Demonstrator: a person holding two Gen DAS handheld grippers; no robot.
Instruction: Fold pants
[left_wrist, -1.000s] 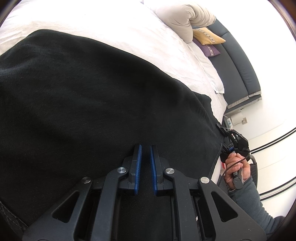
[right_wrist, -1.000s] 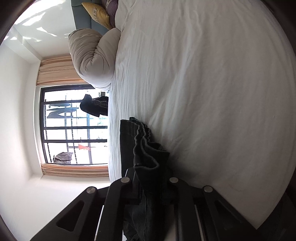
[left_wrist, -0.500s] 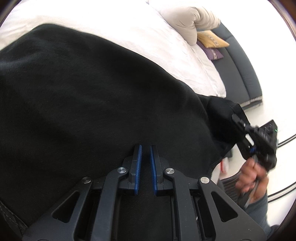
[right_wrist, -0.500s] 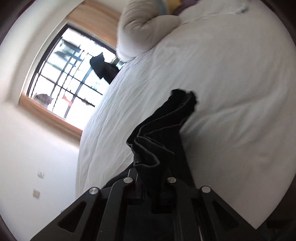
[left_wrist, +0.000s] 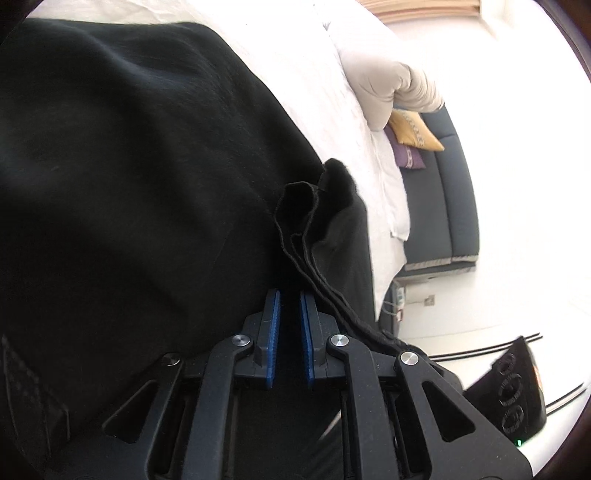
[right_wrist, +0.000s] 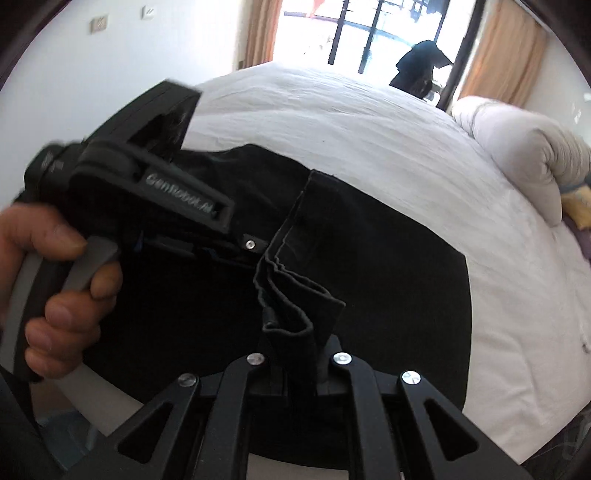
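Observation:
Black pants (left_wrist: 140, 177) lie spread over the white bed (left_wrist: 295, 66). My left gripper (left_wrist: 289, 306) rests low over the pants with its blue pads a narrow gap apart; whether cloth sits between them I cannot tell. My right gripper (right_wrist: 295, 354) is shut on a bunched layered edge of the pants (right_wrist: 295, 280) and holds it up over the spread cloth (right_wrist: 388, 266). That bunched edge also shows in the left wrist view (left_wrist: 314, 206), just right of the left fingers. The left gripper's body and the hand on it (right_wrist: 70, 280) fill the left of the right wrist view.
A rolled beige duvet (left_wrist: 388, 81) lies at the head of the bed, also in the right wrist view (right_wrist: 524, 147). Yellow (left_wrist: 413, 127) and purple (left_wrist: 408, 155) cushions sit on a dark sofa (left_wrist: 443, 206). A window with curtains (right_wrist: 369, 33) is beyond the bed.
My right gripper has swung across with the bunched pants edge, bringing it over the spread cloth next to my left gripper. The left gripper stays low on the pants.

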